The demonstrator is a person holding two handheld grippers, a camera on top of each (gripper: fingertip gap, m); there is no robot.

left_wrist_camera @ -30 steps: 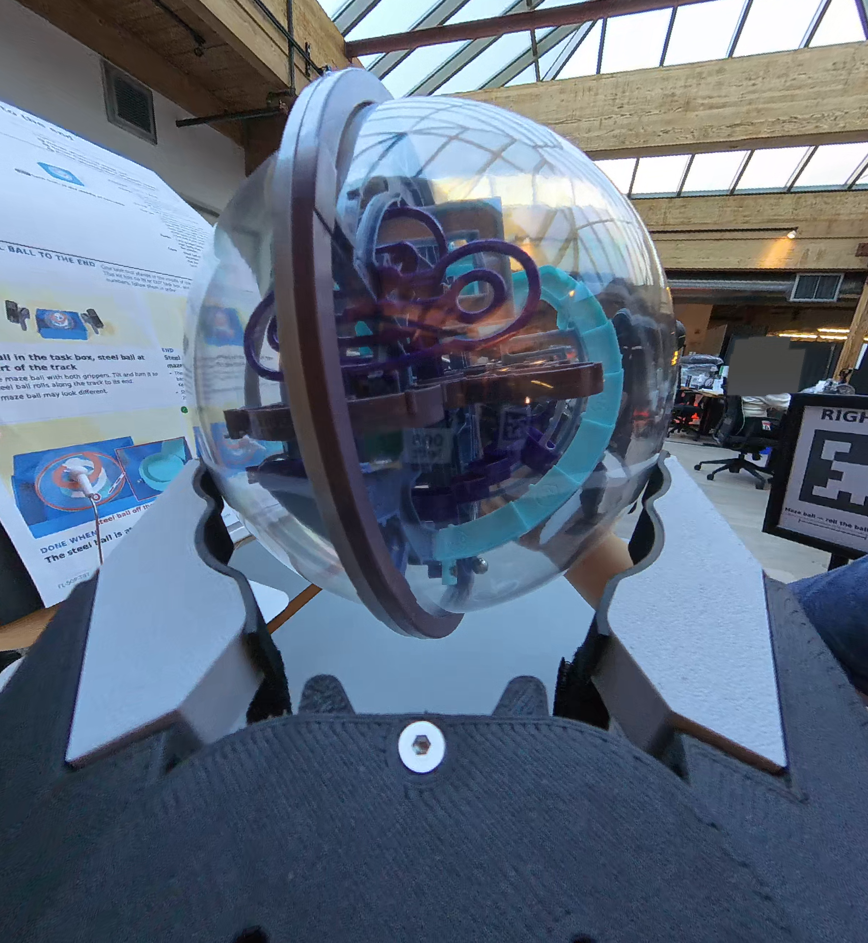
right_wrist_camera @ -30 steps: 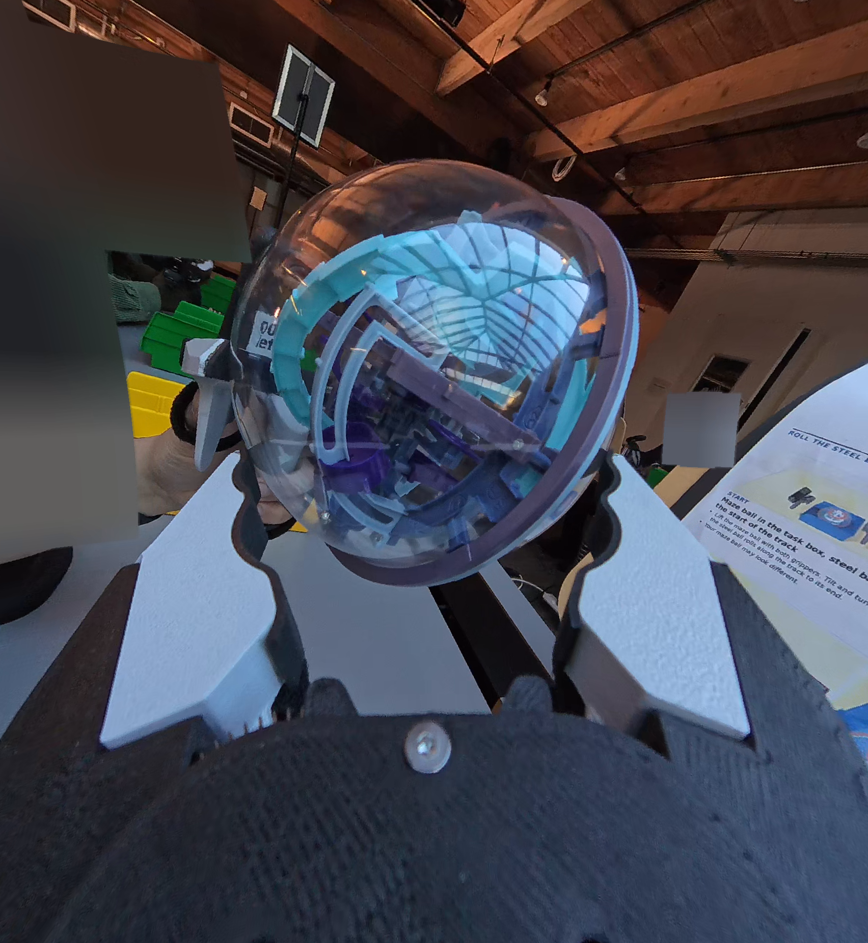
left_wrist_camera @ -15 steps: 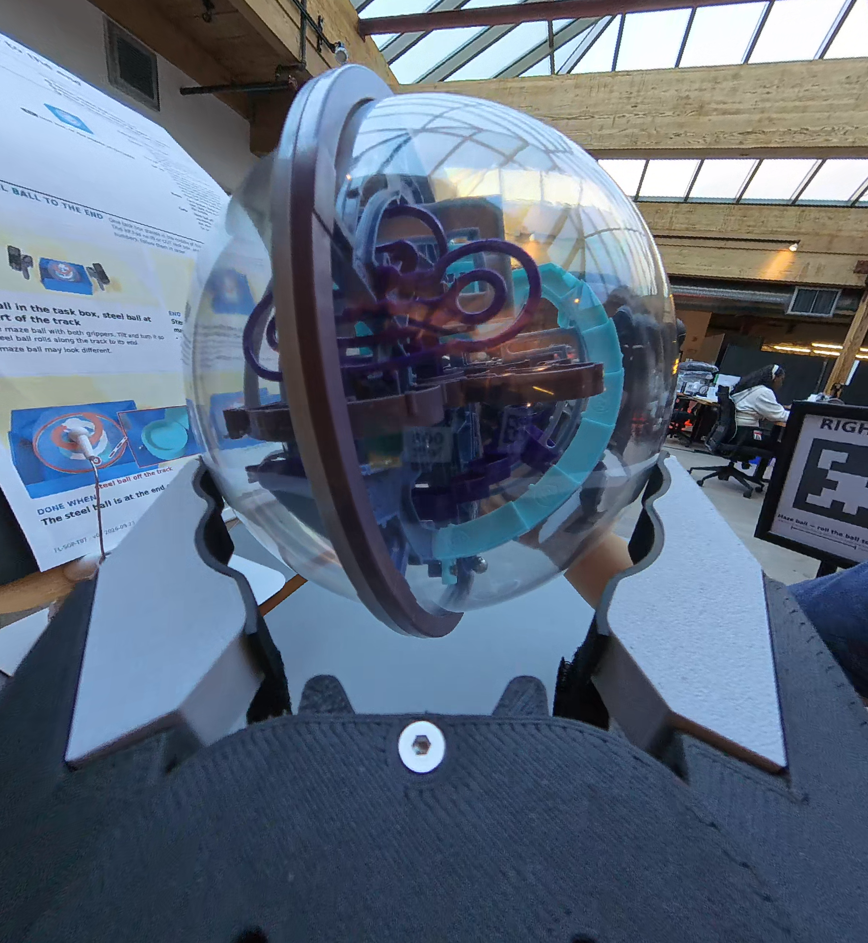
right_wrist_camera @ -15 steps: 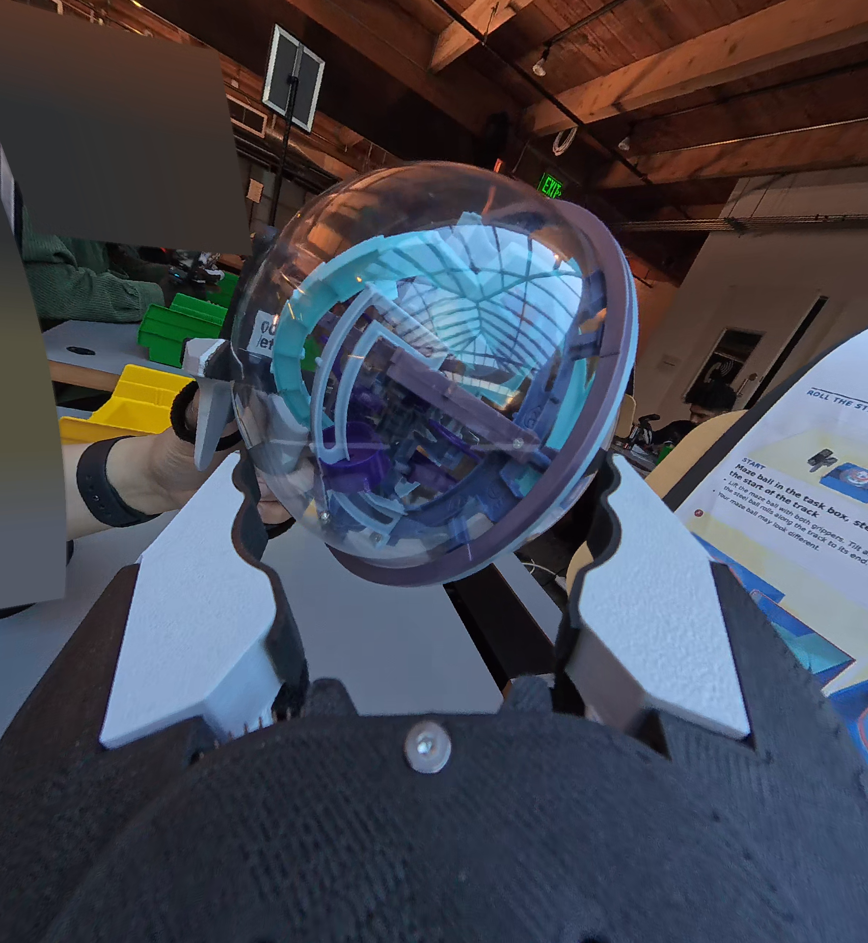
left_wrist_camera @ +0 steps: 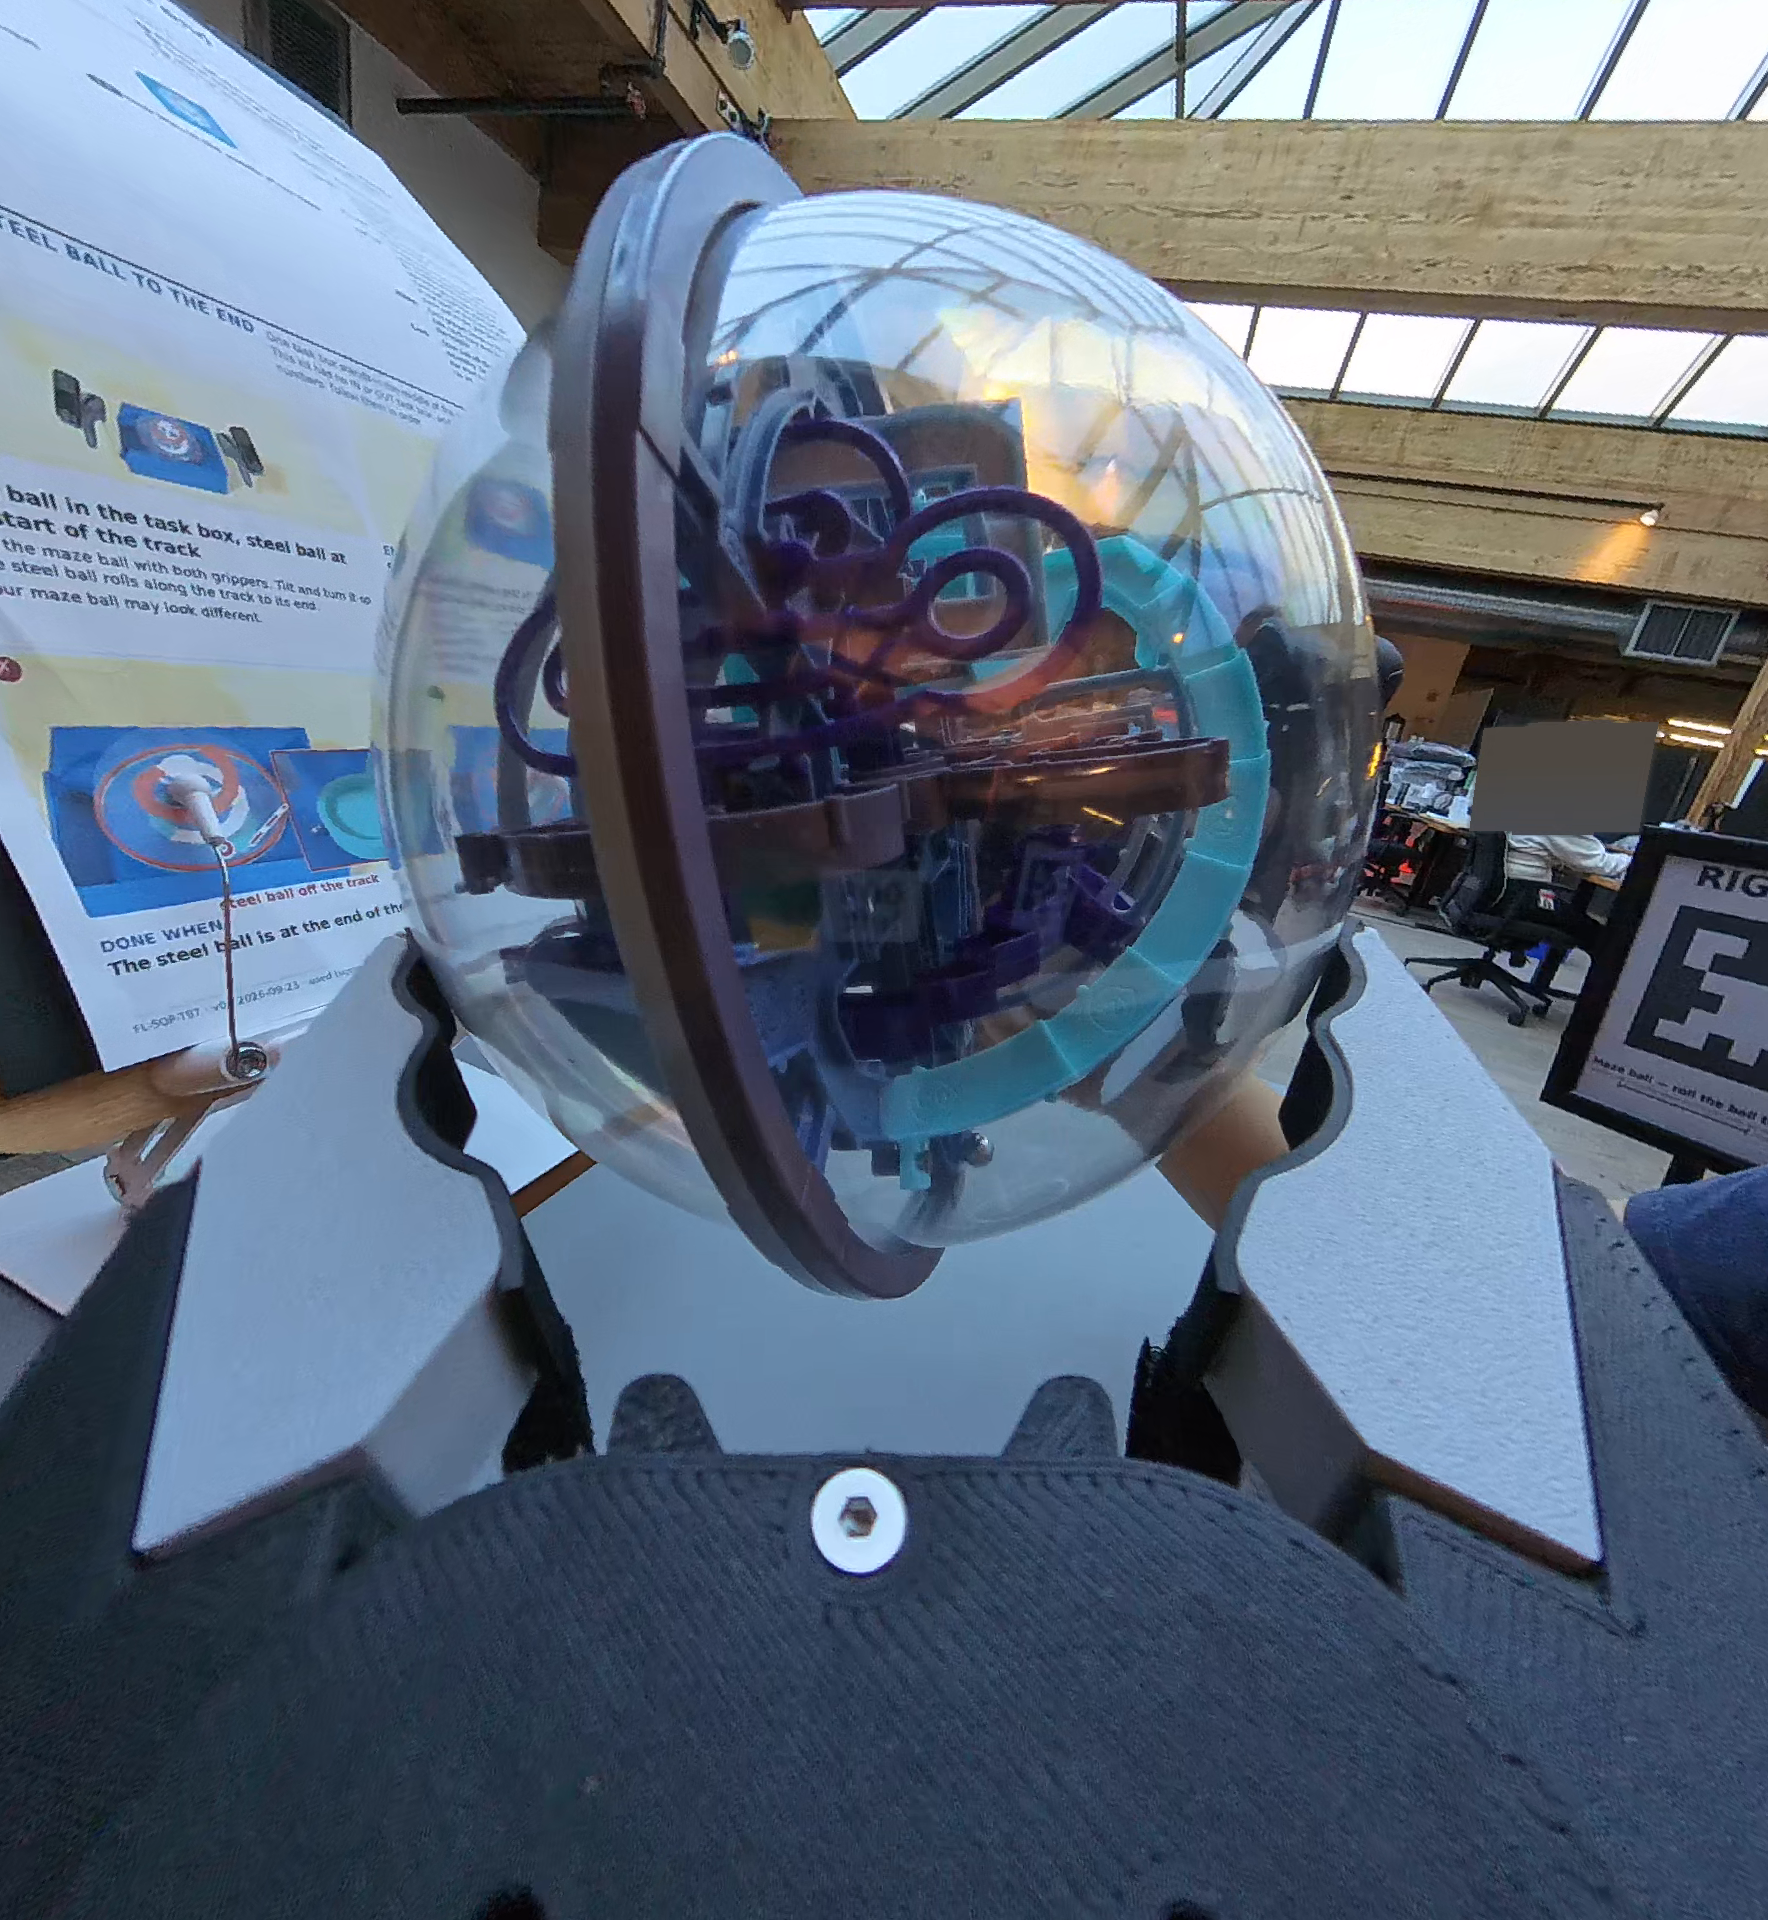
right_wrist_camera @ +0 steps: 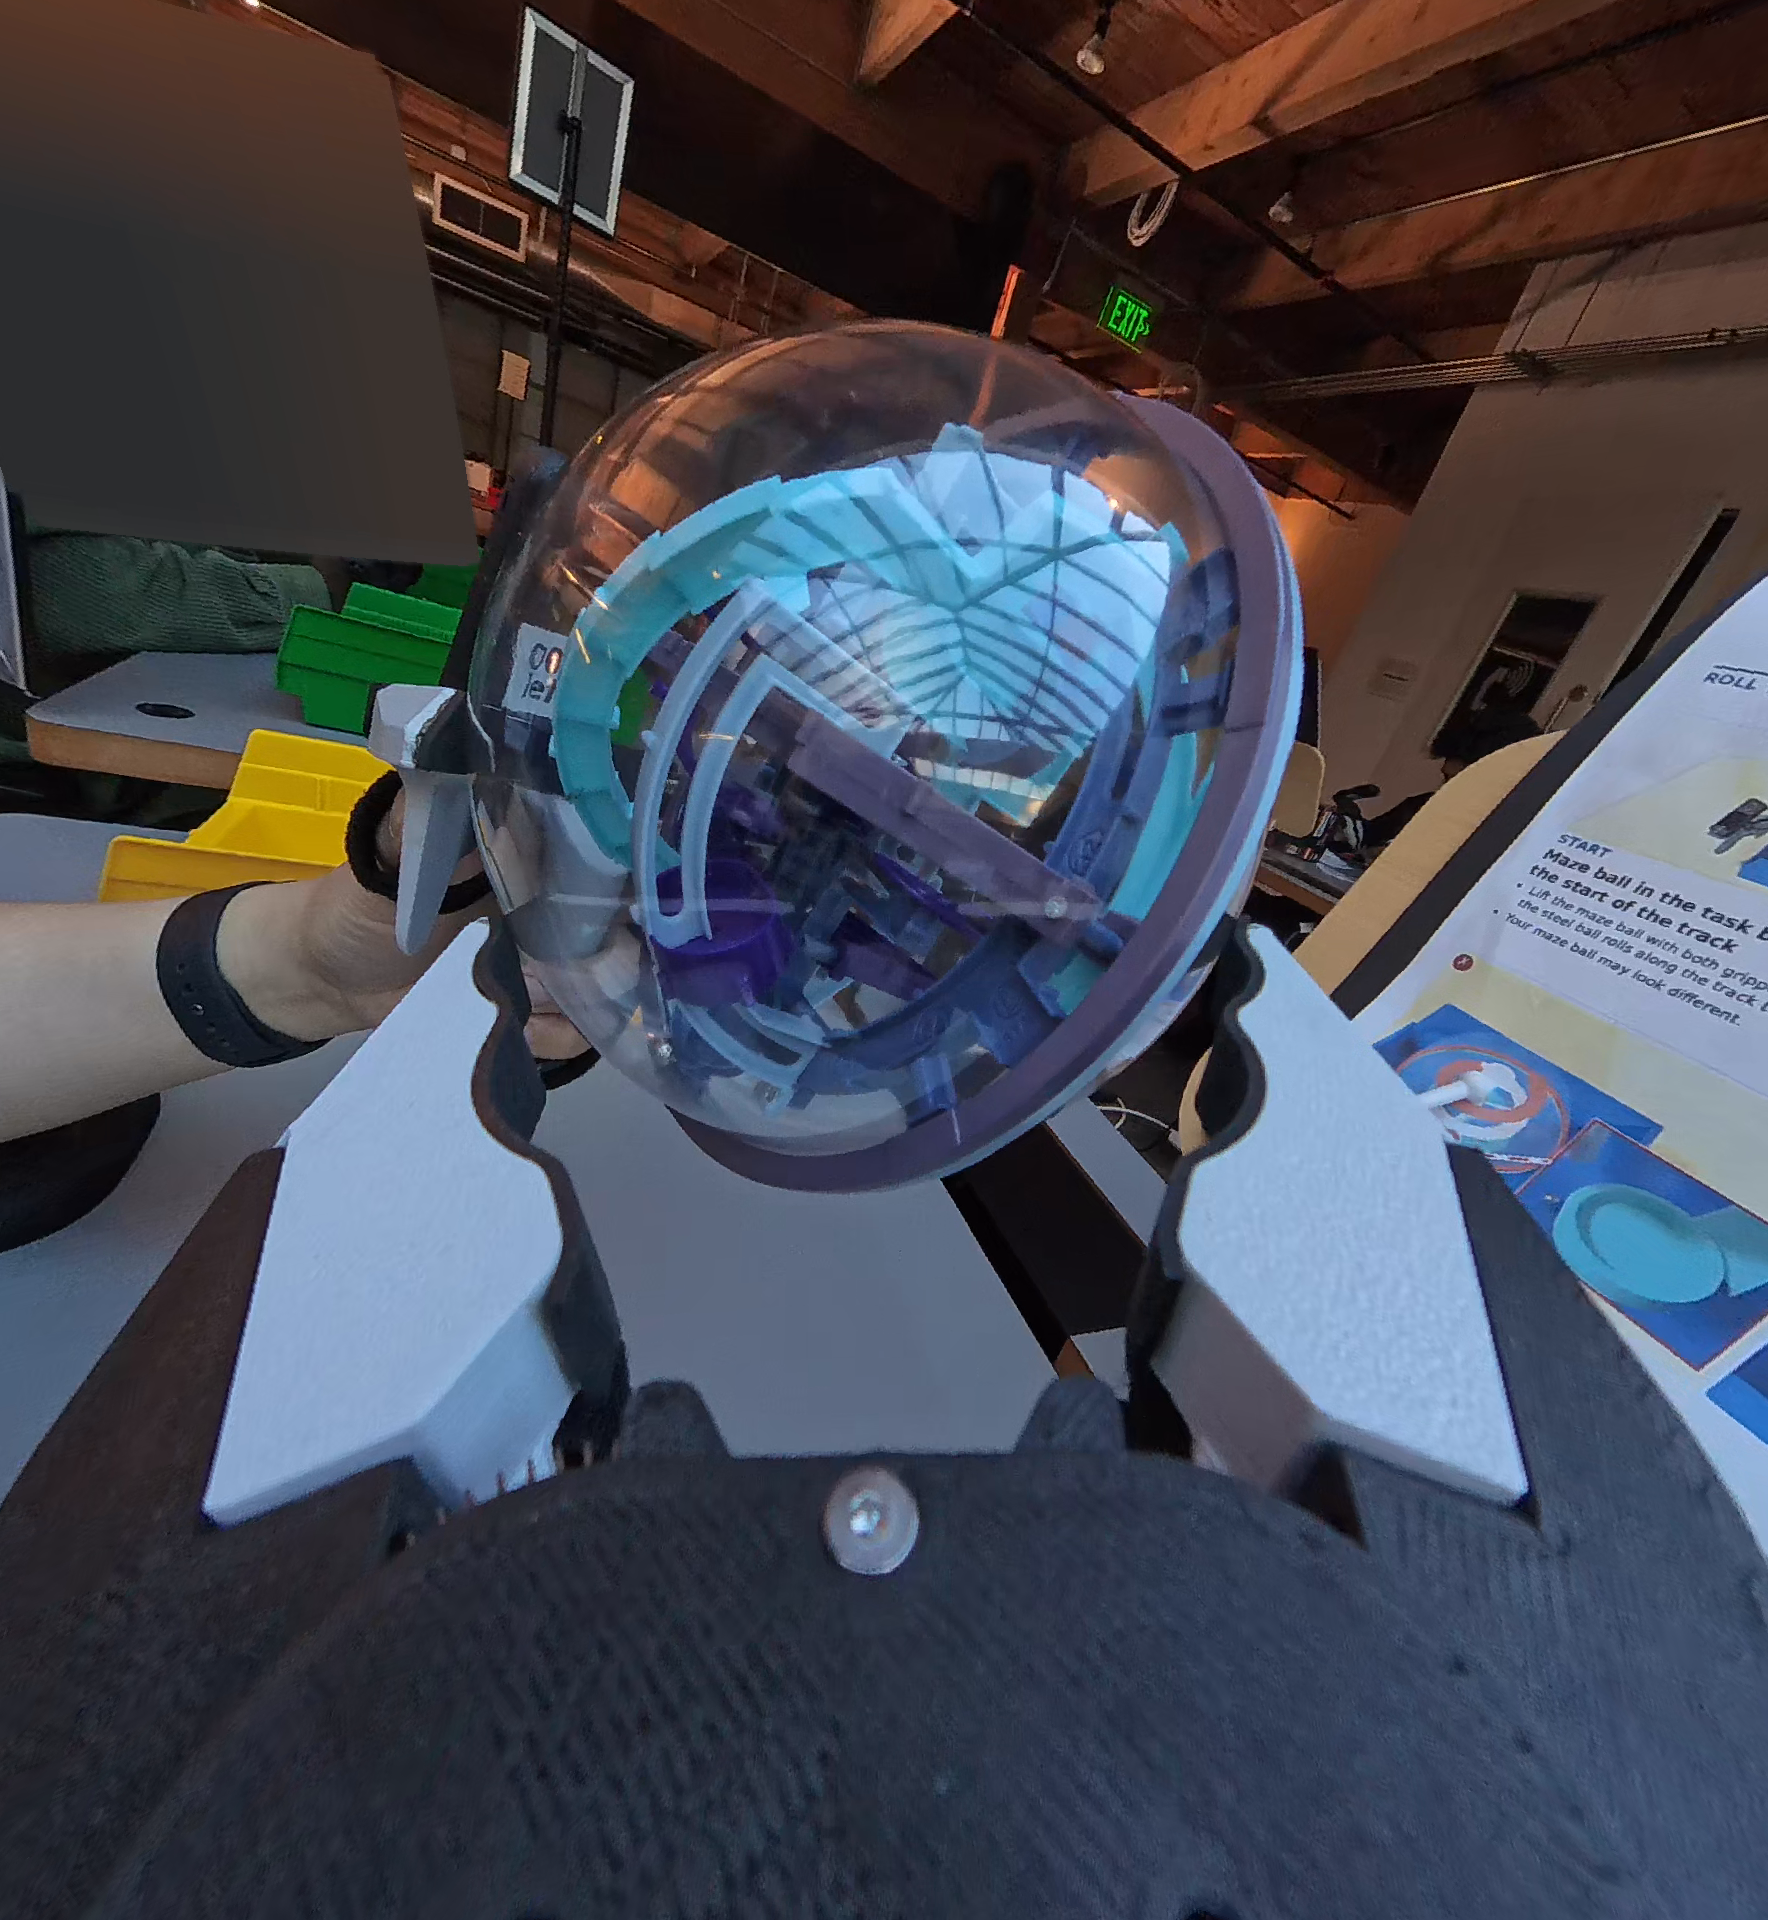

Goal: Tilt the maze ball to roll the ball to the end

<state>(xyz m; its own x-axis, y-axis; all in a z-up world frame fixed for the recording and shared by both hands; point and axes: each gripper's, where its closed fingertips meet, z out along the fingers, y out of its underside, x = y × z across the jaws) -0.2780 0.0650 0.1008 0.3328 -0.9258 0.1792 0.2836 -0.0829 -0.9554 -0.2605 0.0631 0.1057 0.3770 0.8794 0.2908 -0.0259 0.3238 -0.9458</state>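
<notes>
The maze ball (left_wrist_camera: 880,727) is a clear sphere with a brown equator rim and purple, teal and brown tracks inside. It is held in the air over the grey table (left_wrist_camera: 859,1340). My left gripper (left_wrist_camera: 869,1008) is shut on it, one finger on each lower side. A small steel ball (left_wrist_camera: 981,1146) sits low in the sphere, by the bottom end of the teal ring. In the right wrist view the maze ball (right_wrist_camera: 880,758) is tilted, and my right gripper (right_wrist_camera: 869,987) is shut on it the same way. The left gripper's finger (right_wrist_camera: 428,821) shows at the ball's far left side.
An instruction sheet (left_wrist_camera: 163,520) on a wooden stand is at the left, and it shows at the right in the right wrist view (right_wrist_camera: 1638,987). A framed marker sign (left_wrist_camera: 1711,997) stands at the right. Yellow (right_wrist_camera: 256,821) and green (right_wrist_camera: 371,655) bins lie behind a forearm (right_wrist_camera: 59,987).
Both grippers have turned with the maze ball held fast: the background has shifted in both views and the instruction sheet sits closer. The steel ball has stayed by the teal ring's bottom end.
</notes>
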